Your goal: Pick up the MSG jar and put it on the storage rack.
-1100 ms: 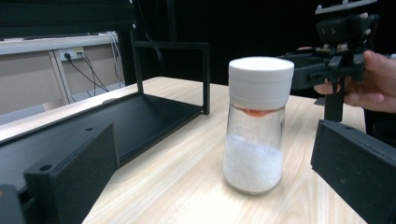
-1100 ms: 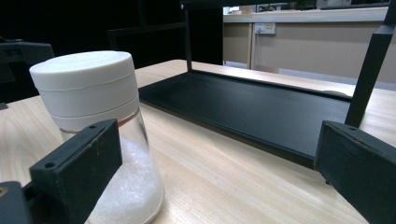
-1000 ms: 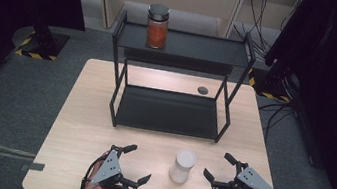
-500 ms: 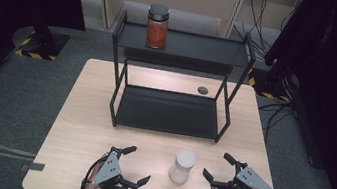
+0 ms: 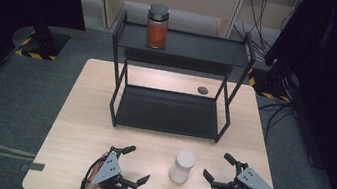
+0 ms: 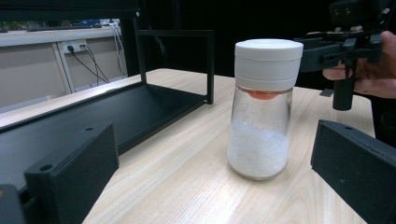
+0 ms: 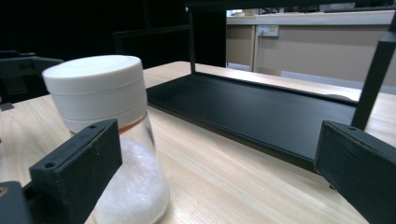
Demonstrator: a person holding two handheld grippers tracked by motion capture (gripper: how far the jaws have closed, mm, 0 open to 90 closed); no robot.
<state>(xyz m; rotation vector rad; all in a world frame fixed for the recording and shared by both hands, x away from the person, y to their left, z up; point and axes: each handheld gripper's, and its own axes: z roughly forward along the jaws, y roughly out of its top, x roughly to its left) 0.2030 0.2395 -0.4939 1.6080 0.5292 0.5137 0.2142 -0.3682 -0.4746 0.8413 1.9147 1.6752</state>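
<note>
A glass jar (image 5: pixel 182 166) with a white lid and white granules stands upright on the wooden table (image 5: pixel 88 113), near its front edge. My left gripper (image 5: pixel 137 163) rests open to the jar's left, a short gap away. My right gripper (image 5: pixel 217 166) is open on the jar's right, also apart from it. In the left gripper view the jar (image 6: pixel 261 116) stands ahead between the wide-spread jaws, with the right gripper (image 6: pixel 345 46) behind it. In the right gripper view the jar (image 7: pixel 112 154) sits close by the left jaw, partly hidden behind it.
A black two-tier shelf rack (image 5: pixel 169 112) stands mid-table behind the jar. On its top shelf (image 5: pixel 198 47) stands a dark-lidded jar of orange contents (image 5: pixel 157 26). A small dark round object (image 5: pixel 202 90) lies behind the rack. Cables (image 5: pixel 254 16) run along the far floor.
</note>
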